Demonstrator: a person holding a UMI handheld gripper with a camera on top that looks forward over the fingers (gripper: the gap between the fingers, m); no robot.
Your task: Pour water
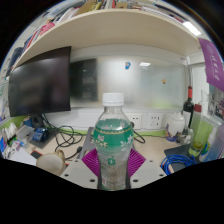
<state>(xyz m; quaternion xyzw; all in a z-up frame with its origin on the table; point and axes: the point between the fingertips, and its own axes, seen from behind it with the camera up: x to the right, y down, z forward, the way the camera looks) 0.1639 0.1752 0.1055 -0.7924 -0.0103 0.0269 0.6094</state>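
Observation:
A clear plastic water bottle (113, 145) with a white cap and a green label stands upright between my fingers. My gripper (113, 165) is shut on the bottle: both magenta pads (91, 163) press on its sides at the lower body. The bottle is held up above the desk (70, 160). No cup or other vessel for the water shows in this view.
A dark monitor (40, 82) stands at the back left under a wooden shelf (110, 28). A whiteboard wall (140, 85) lies behind. Cables and small things lie on the desk at left; a dark bottle (187, 105) and blue cable (178, 158) at right.

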